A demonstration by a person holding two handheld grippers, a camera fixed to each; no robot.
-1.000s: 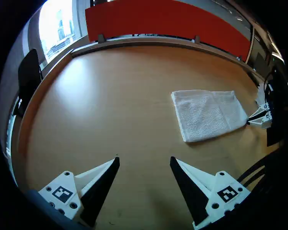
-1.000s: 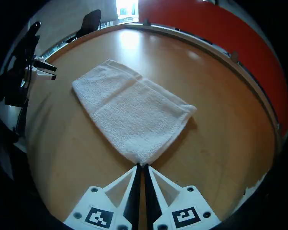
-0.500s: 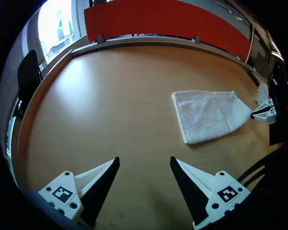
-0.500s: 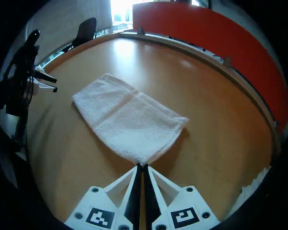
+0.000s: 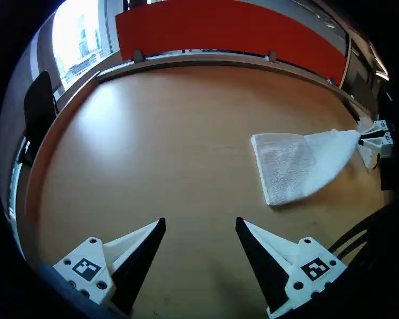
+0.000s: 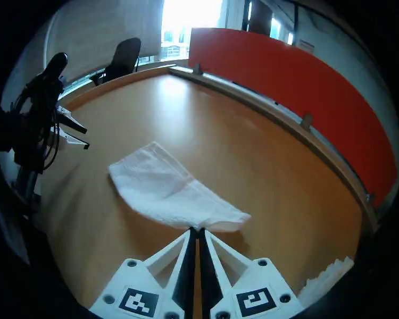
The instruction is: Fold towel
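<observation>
Wooden surface (image 5: 162, 138) is carrying the white towel (image 6: 162, 194) near one end, where the right tongs (image 6: 199, 234), clamped on a corner, are holding it raised, likely for folding over, while the left tongs (image 5: 199, 220) are hanging wide open, empty.

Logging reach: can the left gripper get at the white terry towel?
Probably yes: the left gripper is open, and plain wooden tabletop separates it from the white terry towel.
</observation>
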